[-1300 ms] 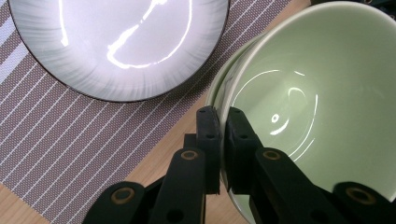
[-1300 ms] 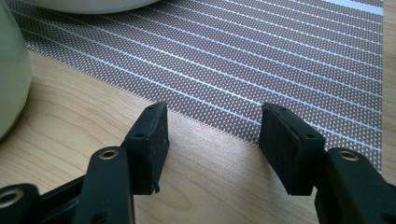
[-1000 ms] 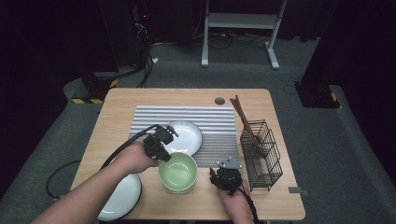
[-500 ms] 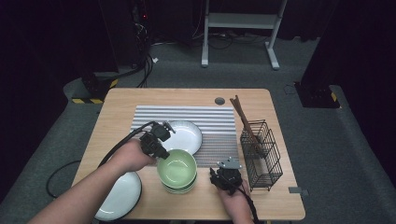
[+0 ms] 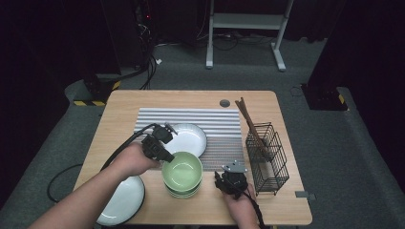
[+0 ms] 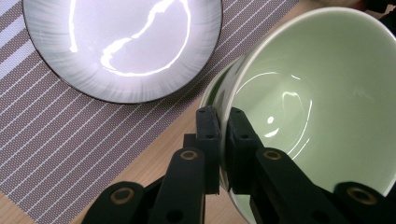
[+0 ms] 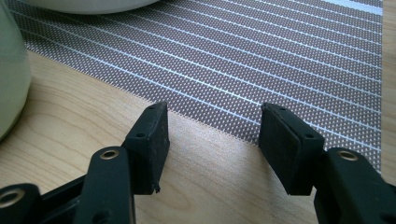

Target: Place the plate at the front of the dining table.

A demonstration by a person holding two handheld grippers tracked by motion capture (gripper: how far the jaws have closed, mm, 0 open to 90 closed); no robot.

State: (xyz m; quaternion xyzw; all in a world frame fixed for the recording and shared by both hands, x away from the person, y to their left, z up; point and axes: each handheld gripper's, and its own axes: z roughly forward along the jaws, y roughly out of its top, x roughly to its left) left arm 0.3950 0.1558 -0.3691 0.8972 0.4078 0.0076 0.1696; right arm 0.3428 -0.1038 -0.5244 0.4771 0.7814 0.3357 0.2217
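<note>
High view, plate (image 5: 188, 138) behind bowl (image 5: 182, 170), rack (image 5: 267, 157) right

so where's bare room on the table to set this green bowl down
Free: the striped mat right of the white plate, up to the wire basket; also bare wood along the table's far edge. Crowded: the near side, with the stacked green bowls, the second plate and both grippers.
</note>
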